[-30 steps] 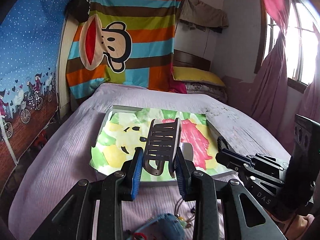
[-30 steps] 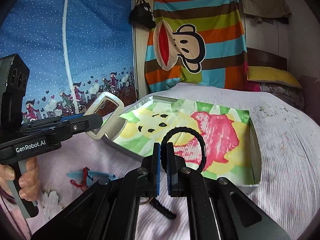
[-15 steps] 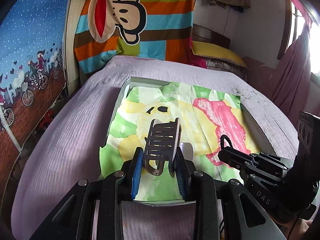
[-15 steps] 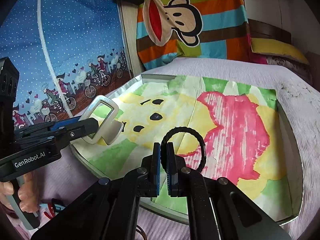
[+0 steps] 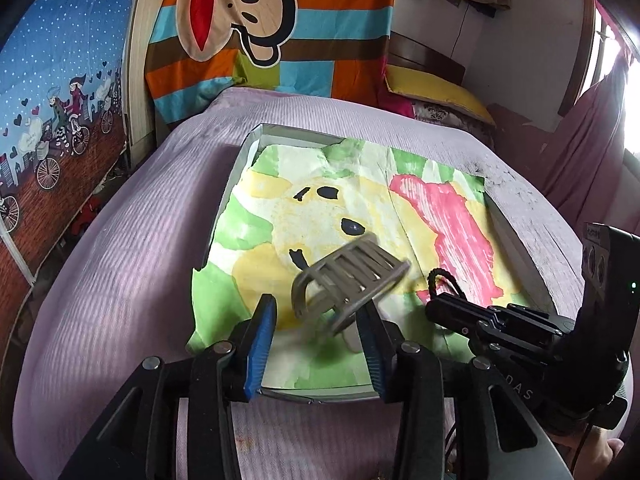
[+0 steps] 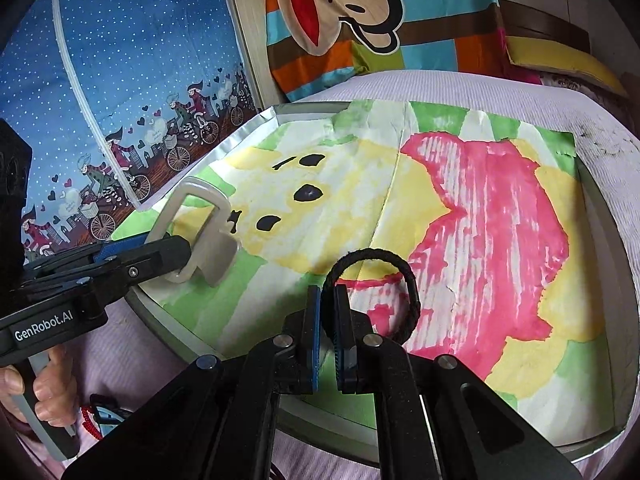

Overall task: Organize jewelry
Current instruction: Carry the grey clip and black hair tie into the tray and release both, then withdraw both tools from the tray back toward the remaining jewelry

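A grey hair claw clip (image 5: 348,280) tips sideways, blurred, between the jaws of my left gripper (image 5: 316,336). Those jaws are opening, and the left pad stands clear of the clip. It hangs just above the paper-lined tray (image 5: 248,148), over the yellow and green part of the painted sheet. In the right wrist view the clip (image 6: 200,232) sits at the tip of the left gripper (image 6: 176,256). My right gripper (image 6: 328,320) is shut on a black hair tie (image 6: 400,276), whose loop stands up over the tray (image 6: 256,128) near its front edge.
The tray lies on a bed with a lilac cover (image 5: 120,240). A striped monkey blanket (image 5: 272,40) and a yellow pillow (image 5: 432,88) are at the far end. A hand (image 6: 48,396) holds the left gripper; a red and blue trinket (image 6: 96,420) lies beside it.
Both grippers have come forward and down over the tray. The left jaws have spread and the claw clip, upright before, has tipped over to the right. The hair tie stays gripped.
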{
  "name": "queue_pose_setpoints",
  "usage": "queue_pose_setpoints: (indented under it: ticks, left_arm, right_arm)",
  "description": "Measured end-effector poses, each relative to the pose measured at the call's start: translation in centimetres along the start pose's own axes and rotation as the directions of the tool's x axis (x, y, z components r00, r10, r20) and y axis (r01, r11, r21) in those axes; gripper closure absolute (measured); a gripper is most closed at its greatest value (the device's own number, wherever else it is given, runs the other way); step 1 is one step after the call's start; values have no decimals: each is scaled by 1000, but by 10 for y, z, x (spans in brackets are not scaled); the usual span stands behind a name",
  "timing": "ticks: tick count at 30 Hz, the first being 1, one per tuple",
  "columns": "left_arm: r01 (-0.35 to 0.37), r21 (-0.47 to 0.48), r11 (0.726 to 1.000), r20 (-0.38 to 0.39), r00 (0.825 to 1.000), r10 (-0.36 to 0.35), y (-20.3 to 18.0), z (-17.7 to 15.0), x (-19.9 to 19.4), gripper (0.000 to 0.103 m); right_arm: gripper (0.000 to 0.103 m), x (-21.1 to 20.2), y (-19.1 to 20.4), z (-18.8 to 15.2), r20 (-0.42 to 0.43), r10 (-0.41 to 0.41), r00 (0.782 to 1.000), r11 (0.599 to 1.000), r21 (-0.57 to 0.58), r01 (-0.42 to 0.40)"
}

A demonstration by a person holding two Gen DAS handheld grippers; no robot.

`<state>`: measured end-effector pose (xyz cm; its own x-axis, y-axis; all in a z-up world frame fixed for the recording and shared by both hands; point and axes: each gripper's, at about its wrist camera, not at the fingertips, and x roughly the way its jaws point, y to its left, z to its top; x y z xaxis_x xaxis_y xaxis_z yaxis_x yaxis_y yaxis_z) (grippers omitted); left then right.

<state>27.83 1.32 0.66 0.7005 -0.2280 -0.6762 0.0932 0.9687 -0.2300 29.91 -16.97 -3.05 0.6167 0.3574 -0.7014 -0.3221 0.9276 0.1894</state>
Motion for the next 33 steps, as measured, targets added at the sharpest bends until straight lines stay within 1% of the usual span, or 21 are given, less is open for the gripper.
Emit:
queue_pose_setpoints:
  ticks: [2,5,6,7,8,10,12,14,15,16,17,18,19,23,25,29,33]
  left_arm:
    - [2,-6,1000,11,1000,-2,1,-1,-4,52]
    - [21,-14,1000,50,999,-20,2,-3,-16,45]
    - [26,-15,1000,65,998,-25,2,-4,-20,40]
    - [24,-17,1000,84,996,-22,2,-5,-25,35]
    - [18,-17,1000,107,994,-16,3,-7,-31,27]
    - [18,-7,1000,155,988,-17,2,-12,-44,25]
    - [13,4,1000,186,982,-14,1,-17,-54,20]
    - [8,9,1000,222,975,-10,0,-23,-65,15]
    - [8,12,1000,240,971,-11,0,-27,-71,11]
    - [7,15,1000,258,966,-10,1,-30,-76,8]
    - [3,17,1000,277,961,-8,0,-33,-82,3]
    - [-1,18,1000,296,955,-4,1,-36,-88,1]
    - [-4,20,1000,315,949,-2,1,-40,-93,0]
    - [-20,29,999,368,930,8,1,-53,-111,0]
    - [-29,37,999,386,922,13,1,-59,-118,0]
    - [-53,55,997,408,913,26,1,-72,-129,0]
    - [-58,71,996,409,912,24,3,-85,-137,0]
  right_arm:
    - [97,-3,-1,-1,8,-3,1000,1000,4,3]
    - [96,-15,-1,-3,48,-13,999,1000,10,12]
    - [94,-21,-2,-4,63,-16,998,1000,11,15]
    - [89,-26,-2,-5,78,-20,997,1000,10,19]
    - [86,-32,-1,-6,97,-25,995,1000,11,24]
    - [66,-47,-1,-9,137,-36,990,999,15,34]
    - [60,-63,0,-12,187,-50,981,999,20,48]
    - [56,-79,2,-16,235,-59,970,998,23,55]
    - [51,-88,3,-17,256,-65,964,998,27,60]
    - [42,-96,4,-20,280,-72,957,997,30,66]
    - [37,-104,5,-22,303,-79,950,997,33,72]
    - [26,-112,7,-26,327,-84,941,996,35,77]
    - [18,-119,9,-29,350,-86,933,996,35,78]
    - [12,-144,20,-43,417,-97,904,995,21,98]
    - [6,-154,26,-50,441,-97,892,995,14,102]
    - [4,-170,36,-67,480,-107,871,993,9,117]
    - [4,-183,42,-83,504,-119,855,991,15,129]
